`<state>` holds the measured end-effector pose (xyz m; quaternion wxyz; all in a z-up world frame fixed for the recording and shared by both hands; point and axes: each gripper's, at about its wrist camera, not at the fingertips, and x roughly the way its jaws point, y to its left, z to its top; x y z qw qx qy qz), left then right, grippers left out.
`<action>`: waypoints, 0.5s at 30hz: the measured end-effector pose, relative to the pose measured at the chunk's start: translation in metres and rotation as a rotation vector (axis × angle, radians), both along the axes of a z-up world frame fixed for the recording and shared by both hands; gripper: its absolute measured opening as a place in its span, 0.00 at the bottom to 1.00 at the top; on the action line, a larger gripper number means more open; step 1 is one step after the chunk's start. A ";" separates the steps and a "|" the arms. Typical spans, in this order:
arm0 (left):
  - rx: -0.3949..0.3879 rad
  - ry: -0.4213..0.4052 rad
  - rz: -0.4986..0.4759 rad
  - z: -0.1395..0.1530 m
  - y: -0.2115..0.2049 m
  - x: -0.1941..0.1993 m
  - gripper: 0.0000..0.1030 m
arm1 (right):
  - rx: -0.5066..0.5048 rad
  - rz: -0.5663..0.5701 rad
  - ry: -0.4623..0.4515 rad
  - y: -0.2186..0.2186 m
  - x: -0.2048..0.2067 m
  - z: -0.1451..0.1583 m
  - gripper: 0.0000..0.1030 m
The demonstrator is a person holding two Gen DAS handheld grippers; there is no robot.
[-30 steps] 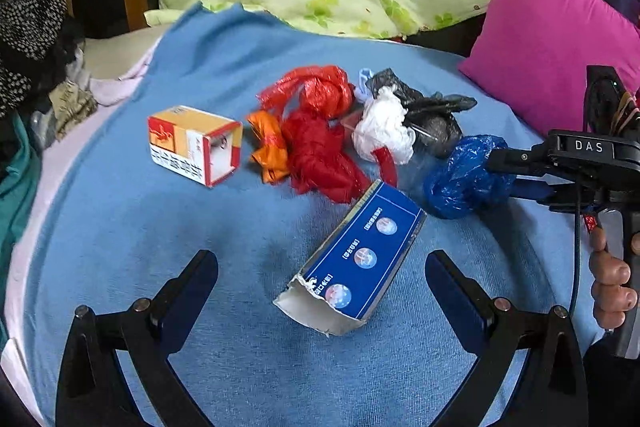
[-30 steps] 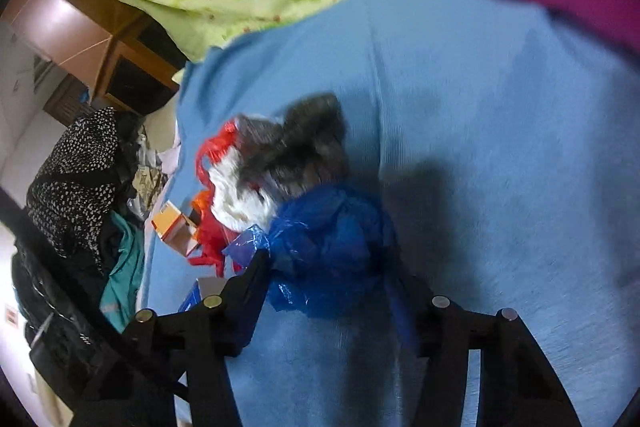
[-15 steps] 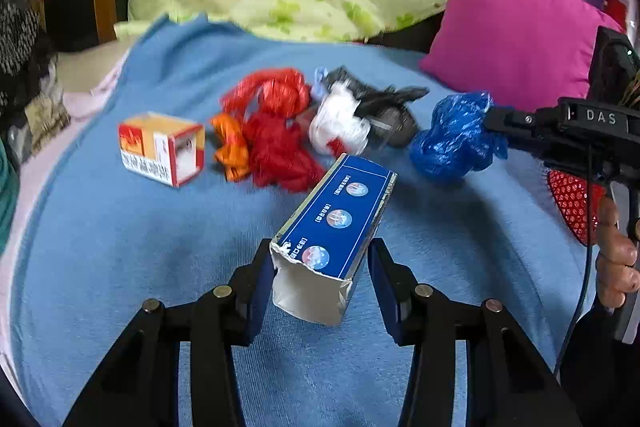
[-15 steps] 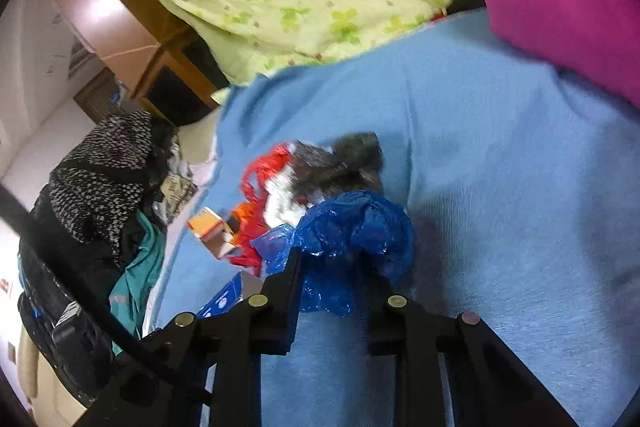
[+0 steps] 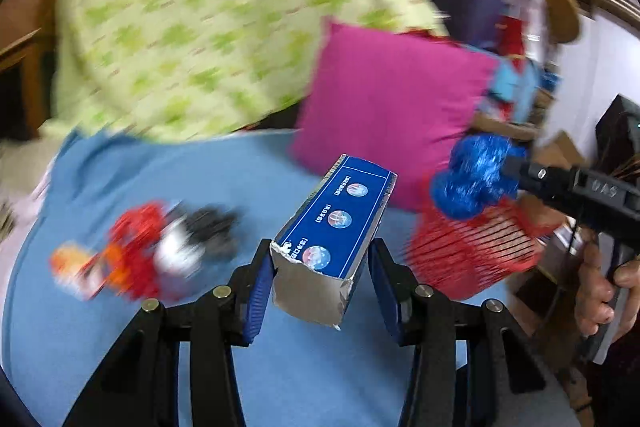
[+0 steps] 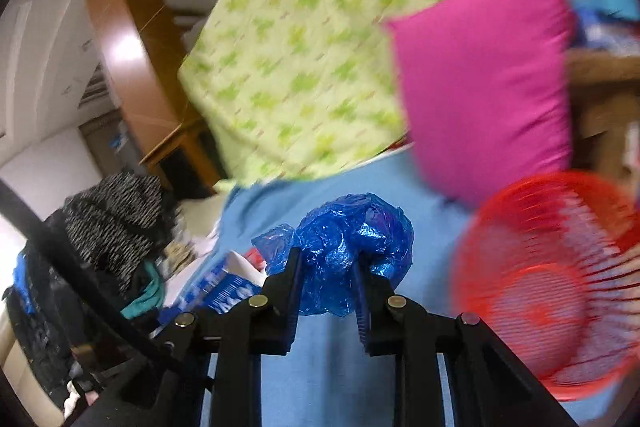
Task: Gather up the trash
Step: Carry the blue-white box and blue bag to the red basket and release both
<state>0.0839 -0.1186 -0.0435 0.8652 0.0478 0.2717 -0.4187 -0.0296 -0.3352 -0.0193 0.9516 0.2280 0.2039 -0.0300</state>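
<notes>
Carry step, judged. Left gripper [image 5: 320,283] clamped on blue carton [image 5: 336,235], lifted off bed. Right gripper [image 6: 326,291] pinched crumpled blue plastic bag [image 6: 348,243], near red mesh basket [image 6: 548,279] at right. Next: position over basket, release.

Small white captions beside three round pictures on the long blue cardboard box [image 5: 335,223] are too tiny to read, while the black right claw body [image 5: 604,191] at three o'clock bears raised letters "DAS", seen inverted.

magenta pillow [image 5: 394,107] against green clover-print bedding [image 5: 192,39]
</notes>
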 end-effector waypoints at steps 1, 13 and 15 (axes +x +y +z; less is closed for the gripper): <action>0.009 -0.011 -0.036 0.009 -0.022 -0.005 0.49 | -0.006 -0.038 0.009 -0.016 -0.016 0.008 0.24; 0.123 0.034 -0.253 0.019 -0.208 -0.033 0.60 | 0.129 -0.278 0.158 -0.152 -0.082 -0.014 0.27; 0.128 0.036 -0.251 0.014 -0.215 -0.030 0.60 | 0.170 -0.268 0.165 -0.162 -0.075 -0.025 0.27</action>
